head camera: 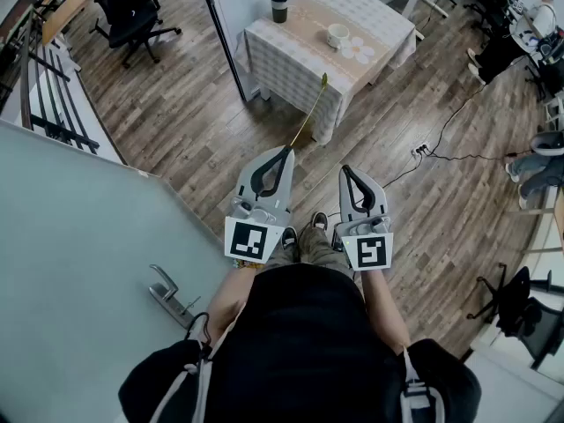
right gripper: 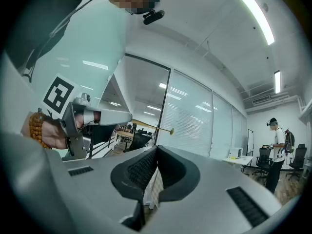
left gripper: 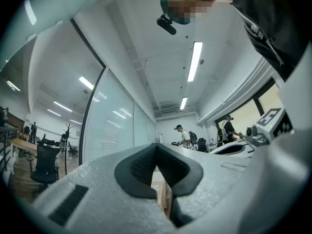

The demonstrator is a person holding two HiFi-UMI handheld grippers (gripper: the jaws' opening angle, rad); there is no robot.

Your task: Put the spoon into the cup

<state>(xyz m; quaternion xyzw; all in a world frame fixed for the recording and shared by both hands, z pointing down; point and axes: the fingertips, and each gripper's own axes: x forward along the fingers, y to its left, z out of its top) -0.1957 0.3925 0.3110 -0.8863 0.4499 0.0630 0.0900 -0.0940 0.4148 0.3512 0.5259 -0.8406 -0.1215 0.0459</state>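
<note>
Two grippers out low over a wood-plank floor (head camera: 176,104), both clenched. Of these, left gripper (head camera: 287,151) pinched on one end of a thin gold-coloured metal spoon (head camera: 309,111), jutting straight out past the tips toward a small table under a checked cloth (head camera: 282,60); from the right gripper view, a slim gold rod sticking out of that claw. By contrast, right gripper (head camera: 346,171) closed on nothing. Target white cup (head camera: 337,34) well apart from the spoon, up on that table, just beside a white flower-shaped mat (head camera: 358,51); dark lidded tumbler (head camera: 278,5) at the far corner.

Probably light, stiff and slick: with so long an overhang from a tip grip, likely to pivot or slip if knocked on the cup rim. Best pinched flat across the handle, free end lowered in first. Hard to tell which end hangs free, bowl or handle.
</note>
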